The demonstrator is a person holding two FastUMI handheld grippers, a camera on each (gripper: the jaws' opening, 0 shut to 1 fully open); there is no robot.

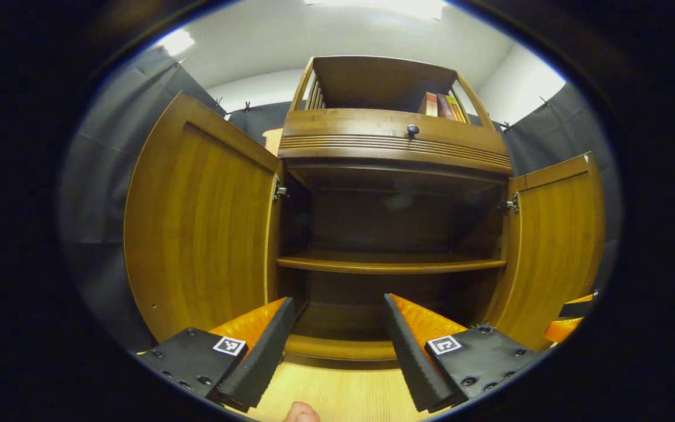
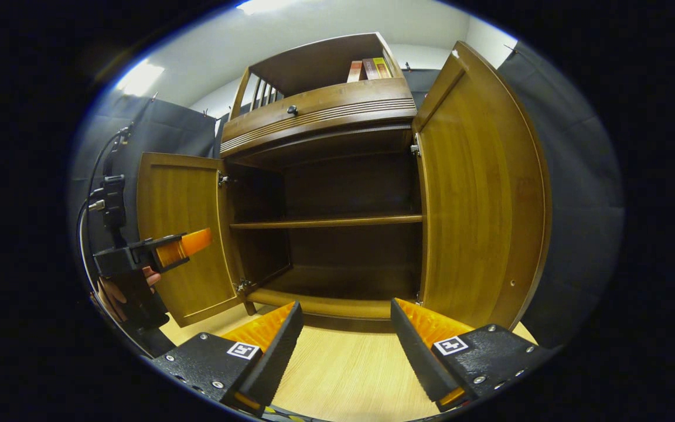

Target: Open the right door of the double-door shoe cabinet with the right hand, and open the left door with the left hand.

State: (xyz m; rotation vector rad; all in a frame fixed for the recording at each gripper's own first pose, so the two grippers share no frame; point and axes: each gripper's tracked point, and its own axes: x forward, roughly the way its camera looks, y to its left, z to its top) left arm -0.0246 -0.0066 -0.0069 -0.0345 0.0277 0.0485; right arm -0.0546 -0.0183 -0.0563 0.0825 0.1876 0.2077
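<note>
Left tongs (image 1: 338, 343) spread wide, nothing between the fingers, hanging free above the pale wood floor (image 1: 337, 392). Right tongs (image 2: 346, 346) likewise wide and empty, also over the floor. Shoe cabinet (image 1: 393, 146) stands straight ahead of both tongs, both doors swung out. In the left gripper view the left door (image 1: 197, 223) stands to the left of the left tongs, its inner face toward the camera, hinge at its upper inner edge; the right door (image 1: 554, 246) stands to the right, past the right-hand finger. In the right gripper view the right door lies just beyond and to the right of the right tongs, large and near; the left door is farther off to the left. Ahead between the fingers, the dark interior with one shelf (image 1: 390, 264) across the middle, nothing visible on it or on the bottom board. Above the opening, a ribbed drawer front with a small dark knob (image 1: 412, 129), and higher still an open top rack holding a few books (image 1: 443, 106). In the right gripper view the left tongs appear far left, beside the left door, held in a hand (image 2: 116, 293), cable (image 2: 88, 205) trailing behind. A fingertip (image 1: 301, 413) shows at the bottom edge of the left gripper view.
</note>
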